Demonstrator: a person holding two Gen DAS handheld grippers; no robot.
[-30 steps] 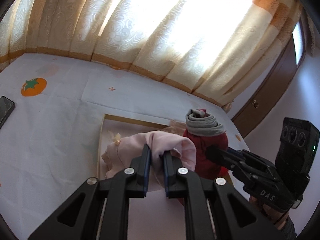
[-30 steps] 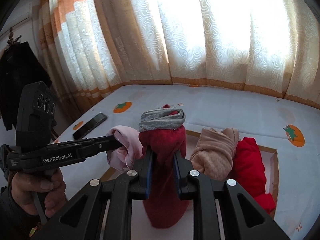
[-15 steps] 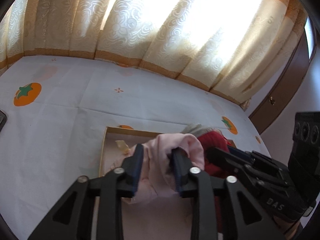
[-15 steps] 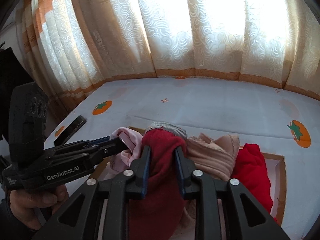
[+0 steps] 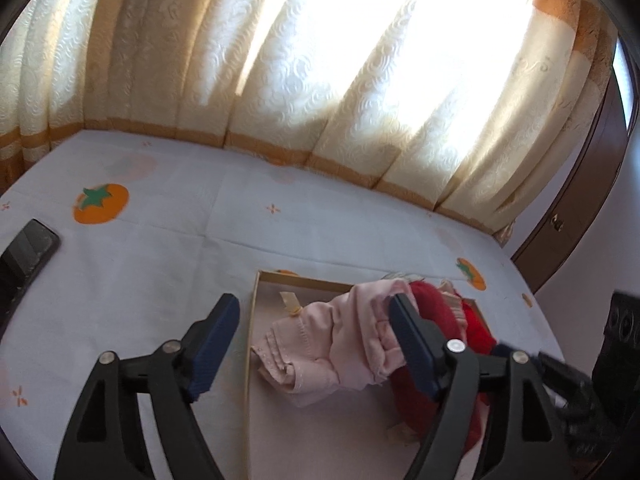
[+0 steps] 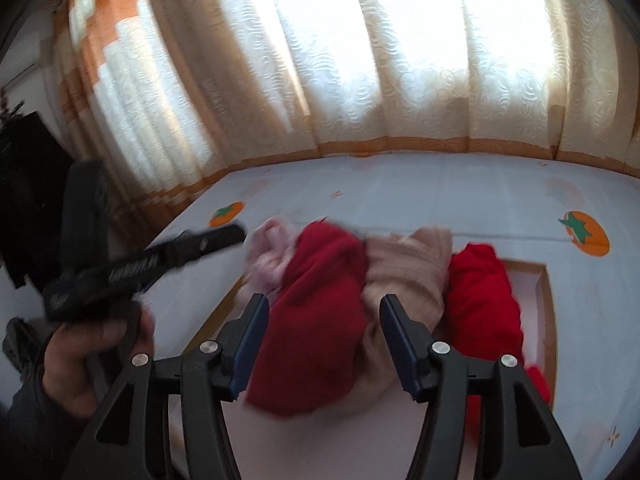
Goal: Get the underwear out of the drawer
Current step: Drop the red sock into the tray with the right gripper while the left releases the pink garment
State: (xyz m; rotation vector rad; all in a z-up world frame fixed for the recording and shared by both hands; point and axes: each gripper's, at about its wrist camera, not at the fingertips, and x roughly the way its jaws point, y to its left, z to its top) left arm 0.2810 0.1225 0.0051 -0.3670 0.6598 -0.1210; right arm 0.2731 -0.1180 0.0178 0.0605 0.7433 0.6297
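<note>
Bright daylight pours through the cream curtains (image 5: 320, 72), which hang in heavy folds behind the bed and carry an embossed swirl pattern with an orange band along the hem. Directly below the curtains spreads a white bedsheet (image 5: 168, 264) printed with orange persimmons (image 5: 101, 208) and small orange crosses. To the right of the curtains stands a dark wooden door (image 5: 576, 216) with a metal handle, beside a pale wall. At the curtains' far left end, dark clothing (image 6: 28, 192) hangs in shadow.
</note>
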